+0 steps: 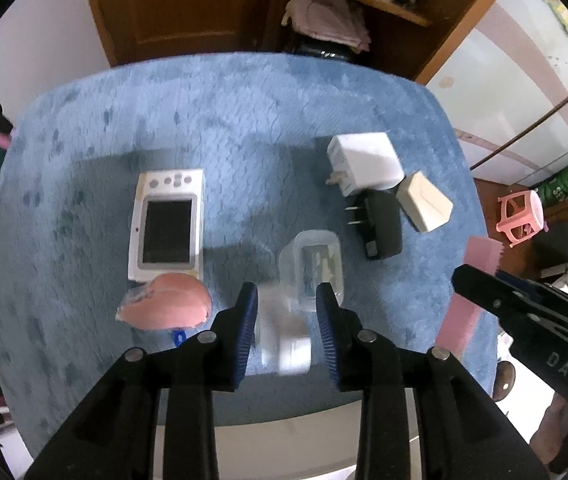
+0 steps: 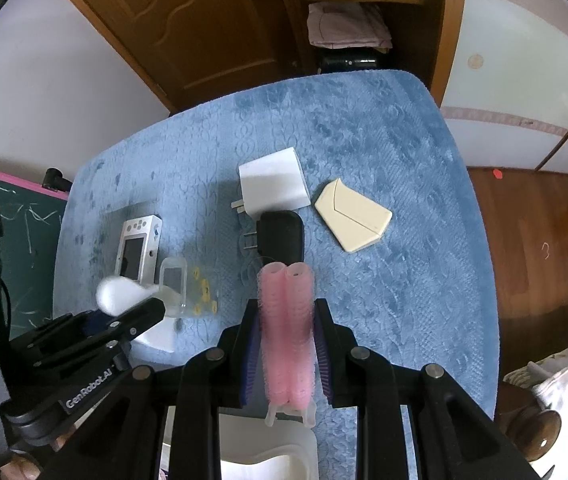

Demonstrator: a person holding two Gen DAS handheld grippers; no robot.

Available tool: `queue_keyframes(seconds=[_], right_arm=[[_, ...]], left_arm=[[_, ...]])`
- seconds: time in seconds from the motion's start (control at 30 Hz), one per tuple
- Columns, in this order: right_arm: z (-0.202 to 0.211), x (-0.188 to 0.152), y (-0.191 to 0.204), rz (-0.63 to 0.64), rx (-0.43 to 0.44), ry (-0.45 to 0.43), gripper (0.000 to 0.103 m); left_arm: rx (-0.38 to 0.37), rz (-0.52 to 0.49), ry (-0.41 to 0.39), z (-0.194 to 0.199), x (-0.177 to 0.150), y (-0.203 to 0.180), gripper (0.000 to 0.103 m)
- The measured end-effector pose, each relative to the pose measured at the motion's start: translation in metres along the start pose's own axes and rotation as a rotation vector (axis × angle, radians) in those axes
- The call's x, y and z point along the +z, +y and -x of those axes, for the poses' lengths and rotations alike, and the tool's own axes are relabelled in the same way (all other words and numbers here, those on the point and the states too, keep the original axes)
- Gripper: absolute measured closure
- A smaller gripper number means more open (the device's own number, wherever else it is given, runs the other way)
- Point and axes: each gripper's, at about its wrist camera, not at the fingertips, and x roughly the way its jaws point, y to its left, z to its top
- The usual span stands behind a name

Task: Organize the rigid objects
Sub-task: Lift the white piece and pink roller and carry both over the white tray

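Two pink hair rollers [image 2: 287, 328] are squeezed in the right claw [image 2: 286, 350] near the black plug [image 2: 282, 240], and a blurry white thing [image 1: 284, 336] is seen between the left claw's [image 1: 289, 330] spread fingers.

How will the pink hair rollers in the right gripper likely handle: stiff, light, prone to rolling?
The pink hair rollers look like hollow mesh tubes, so probably light and slightly squashable. Their fuzzy surface should resist slipping between the right gripper pads. Being cylindrical, they might roll once set down, though the plush blue cloth should damp that.
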Motion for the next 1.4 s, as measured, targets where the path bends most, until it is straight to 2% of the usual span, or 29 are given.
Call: queue_keyframes(seconds=[0.13, 0.4, 0.77, 1.03, 1.3, 1.4], right_arm=[[0.000, -0.001, 0.000, -0.005, 0.005, 0.002, 0.078], [0.005, -0.004, 0.003, 0.001, 0.006, -0.006, 0.078], [0.005, -0.011, 0.005, -0.003, 0.000, 0.005, 0.078], [0.009, -0.014, 0.006, -0.003, 0.004, -0.004, 0.078], [0.004, -0.015, 0.005, -0.015, 0.004, 0.007, 0.078], [0.002, -0.015, 0.006, -0.013, 0.005, 0.011, 0.078]], left_arm=[[0.016, -0.039, -0.028, 0.006, -0.001, -0.005, 0.074], [0.046, -0.017, 0.055, -0.011, -0.005, 0.005, 0.074], [0.014, -0.032, 0.067, -0.012, -0.006, 0.003, 0.073], [0.030, -0.043, 0.097, -0.014, -0.016, 0.006, 0.074], [0.043, -0.039, 0.148, -0.037, -0.014, 0.005, 0.074], [0.049, -0.035, 0.154, -0.046, -0.012, 0.006, 0.079]])
